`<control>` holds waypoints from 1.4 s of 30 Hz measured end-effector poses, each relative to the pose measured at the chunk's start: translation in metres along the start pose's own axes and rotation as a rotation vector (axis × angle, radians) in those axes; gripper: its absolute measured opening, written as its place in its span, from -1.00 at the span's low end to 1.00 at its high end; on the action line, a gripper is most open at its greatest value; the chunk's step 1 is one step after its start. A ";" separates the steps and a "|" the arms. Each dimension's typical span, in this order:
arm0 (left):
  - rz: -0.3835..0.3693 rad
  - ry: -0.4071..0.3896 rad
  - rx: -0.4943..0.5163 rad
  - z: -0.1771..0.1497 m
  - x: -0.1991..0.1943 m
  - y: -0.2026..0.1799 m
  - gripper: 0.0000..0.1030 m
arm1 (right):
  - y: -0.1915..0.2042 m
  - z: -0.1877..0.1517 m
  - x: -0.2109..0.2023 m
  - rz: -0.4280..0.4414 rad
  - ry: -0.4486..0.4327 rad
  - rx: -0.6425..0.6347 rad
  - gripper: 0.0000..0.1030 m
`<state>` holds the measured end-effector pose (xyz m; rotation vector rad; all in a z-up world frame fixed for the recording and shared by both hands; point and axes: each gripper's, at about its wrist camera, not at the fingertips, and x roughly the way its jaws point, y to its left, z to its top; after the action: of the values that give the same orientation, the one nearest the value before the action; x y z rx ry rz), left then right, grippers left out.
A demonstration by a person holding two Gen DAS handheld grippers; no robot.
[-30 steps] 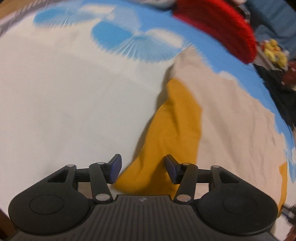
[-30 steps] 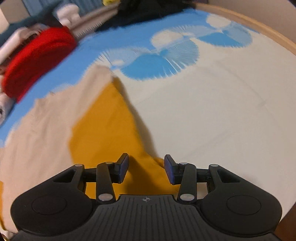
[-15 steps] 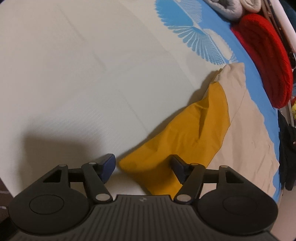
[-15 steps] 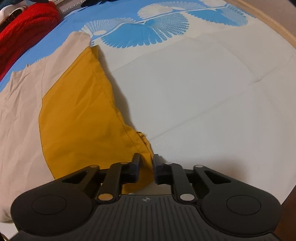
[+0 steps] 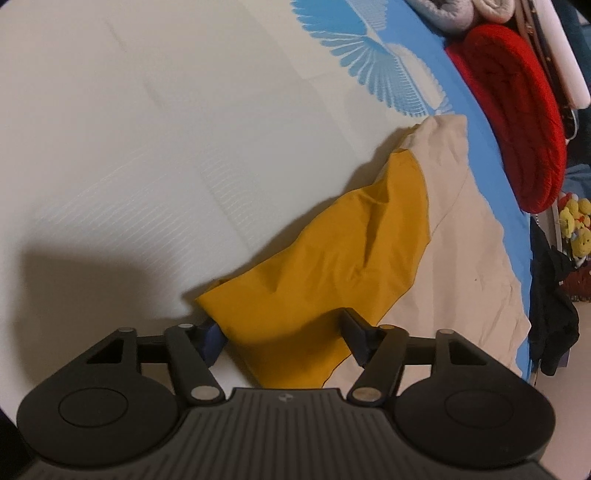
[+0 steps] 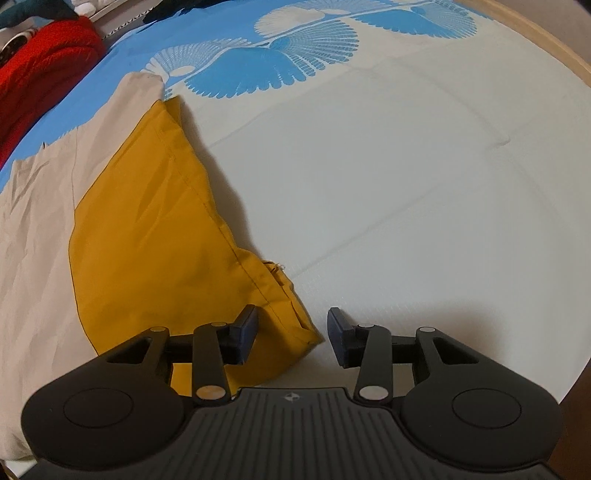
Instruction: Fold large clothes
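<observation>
The bed is spread with a pale cream sheet that turns blue along its far edge, printed there with blue and white fan shapes. A wooden rim shows at one far corner. A beige and mustard garment lies flat on the sheet, its beige part reaching the blue far edge. A red knitted item lies along that far edge, with grey rolled cloth beside it.

Bedroom: patterned bedsheet, plush toys
</observation>
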<state>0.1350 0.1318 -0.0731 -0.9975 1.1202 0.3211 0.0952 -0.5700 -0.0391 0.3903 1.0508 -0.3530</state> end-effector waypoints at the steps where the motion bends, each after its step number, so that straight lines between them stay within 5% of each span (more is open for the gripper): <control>1: -0.002 -0.014 0.013 0.000 -0.001 -0.002 -0.23 | 0.002 0.000 0.001 0.004 0.003 -0.010 -0.27; 3: -0.020 -0.043 0.038 0.000 -0.005 -0.006 -0.64 | 0.006 0.000 0.001 -0.003 -0.006 -0.033 -0.60; 6: -0.032 -0.089 0.073 -0.003 -0.017 -0.010 -0.79 | 0.009 0.003 -0.006 0.017 -0.034 -0.032 -0.89; 14: -0.006 -0.207 0.114 -0.023 -0.070 -0.009 -0.85 | 0.011 0.003 -0.036 0.052 -0.083 -0.008 -0.94; 20: 0.064 -0.199 0.039 -0.033 -0.102 0.019 -0.85 | 0.017 -0.013 -0.053 0.029 0.006 -0.027 -0.97; 23: 0.098 -0.118 0.032 -0.032 -0.098 0.029 -0.76 | 0.013 -0.019 -0.054 -0.060 0.037 -0.021 -1.00; 25: 0.109 -0.071 0.039 -0.031 -0.096 0.030 -0.46 | 0.009 -0.016 -0.057 -0.189 -0.005 -0.058 -1.00; 27: 0.148 -0.098 0.040 -0.030 -0.102 0.032 -0.11 | -0.005 -0.008 -0.064 -0.136 -0.037 0.019 -1.00; 30: 0.220 -0.189 0.039 -0.026 -0.116 0.032 -0.06 | -0.012 -0.001 -0.084 -0.027 -0.149 0.084 -0.94; 33: 0.237 -0.285 0.119 -0.024 -0.128 0.017 -0.05 | 0.001 -0.003 -0.093 0.118 -0.176 0.035 -0.56; 36: 0.197 -0.344 0.300 -0.034 -0.131 -0.013 -0.05 | 0.022 -0.005 -0.088 0.186 -0.157 -0.068 -0.51; 39: 0.115 -0.328 0.485 -0.045 -0.125 -0.039 -0.05 | 0.039 -0.011 -0.069 0.162 -0.067 -0.126 -0.51; 42: 0.063 -0.255 0.612 -0.059 -0.103 -0.055 -0.05 | 0.042 -0.018 -0.037 0.035 0.057 -0.163 -0.51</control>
<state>0.0911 0.0796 0.0383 -0.3678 0.9325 0.1331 0.0840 -0.5210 -0.0079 0.2737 1.1186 -0.2242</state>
